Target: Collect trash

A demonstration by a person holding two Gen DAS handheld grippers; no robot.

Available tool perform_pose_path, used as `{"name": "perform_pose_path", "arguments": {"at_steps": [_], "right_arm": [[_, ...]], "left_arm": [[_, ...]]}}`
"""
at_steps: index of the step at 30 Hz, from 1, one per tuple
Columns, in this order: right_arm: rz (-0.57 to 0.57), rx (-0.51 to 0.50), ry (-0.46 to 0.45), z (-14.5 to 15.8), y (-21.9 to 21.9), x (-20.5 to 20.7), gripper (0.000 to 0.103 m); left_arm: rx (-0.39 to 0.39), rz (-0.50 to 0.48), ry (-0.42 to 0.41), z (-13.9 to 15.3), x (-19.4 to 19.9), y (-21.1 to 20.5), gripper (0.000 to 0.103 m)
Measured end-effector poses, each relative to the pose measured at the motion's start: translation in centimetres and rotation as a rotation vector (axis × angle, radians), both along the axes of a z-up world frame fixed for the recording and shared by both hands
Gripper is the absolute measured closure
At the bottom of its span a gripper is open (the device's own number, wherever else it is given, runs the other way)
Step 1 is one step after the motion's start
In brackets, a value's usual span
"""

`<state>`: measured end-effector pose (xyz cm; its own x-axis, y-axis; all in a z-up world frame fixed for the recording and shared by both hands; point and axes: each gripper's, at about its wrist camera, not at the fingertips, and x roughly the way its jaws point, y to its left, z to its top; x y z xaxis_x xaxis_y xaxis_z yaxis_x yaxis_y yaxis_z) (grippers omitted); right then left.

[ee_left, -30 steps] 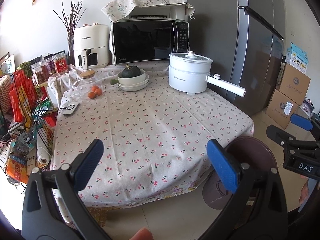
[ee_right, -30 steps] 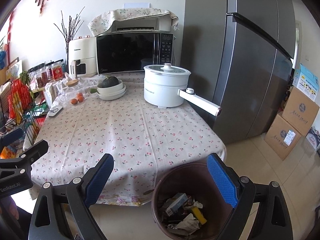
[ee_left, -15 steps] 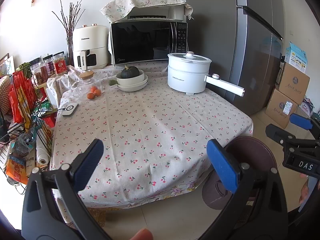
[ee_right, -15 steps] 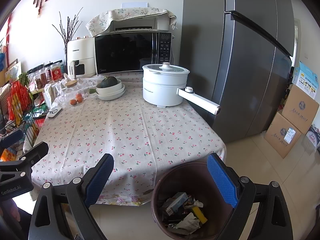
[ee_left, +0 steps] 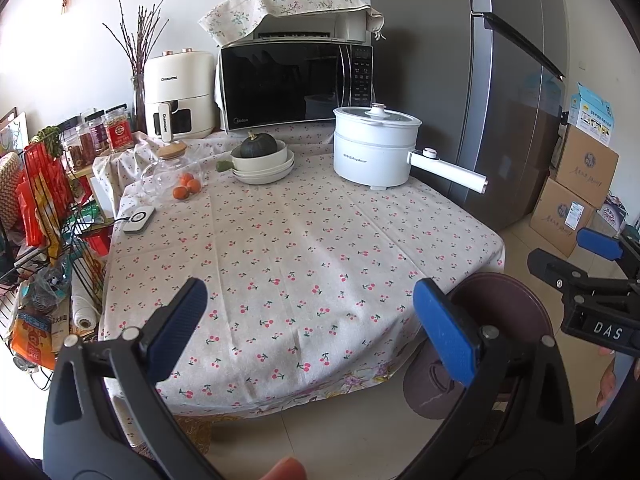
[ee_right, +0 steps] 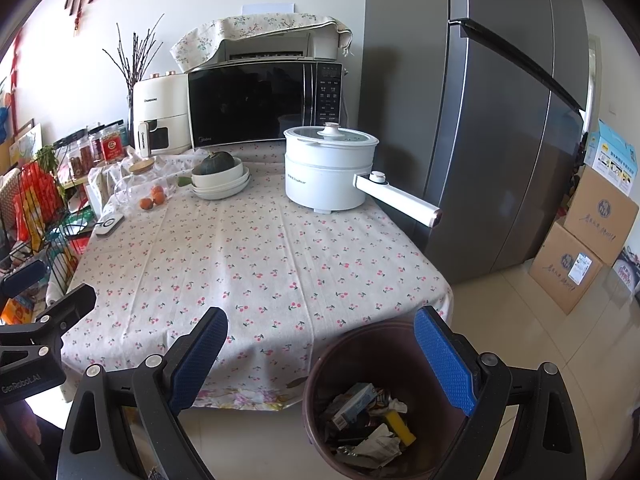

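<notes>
We judge the collecting nearly done: wrappers and crumpled paper lie in the brown bin at the table's near right corner, no litter shows on the cloth, and left tongs and right tongs gape wide, empty.

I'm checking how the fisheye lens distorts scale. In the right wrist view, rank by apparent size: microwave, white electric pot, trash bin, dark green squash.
1. Microwave and trash bin: alike; the bin is nearer, so unsure.
3. White electric pot.
4. Dark green squash.
</notes>
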<state>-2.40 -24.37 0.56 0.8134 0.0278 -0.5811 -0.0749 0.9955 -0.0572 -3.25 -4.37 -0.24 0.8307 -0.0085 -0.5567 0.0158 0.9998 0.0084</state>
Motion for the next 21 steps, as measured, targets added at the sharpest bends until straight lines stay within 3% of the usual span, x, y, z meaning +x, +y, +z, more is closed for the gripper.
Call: {"name": "perform_pose_path", "arguments": {"at_steps": [21], "right_arm": [[-0.006,0.002,0.005,-0.44,0.03,-0.17,0.007]], "left_arm": [[-0.003,0.001,0.019,-0.29,0.21,0.18,0.001]]}}
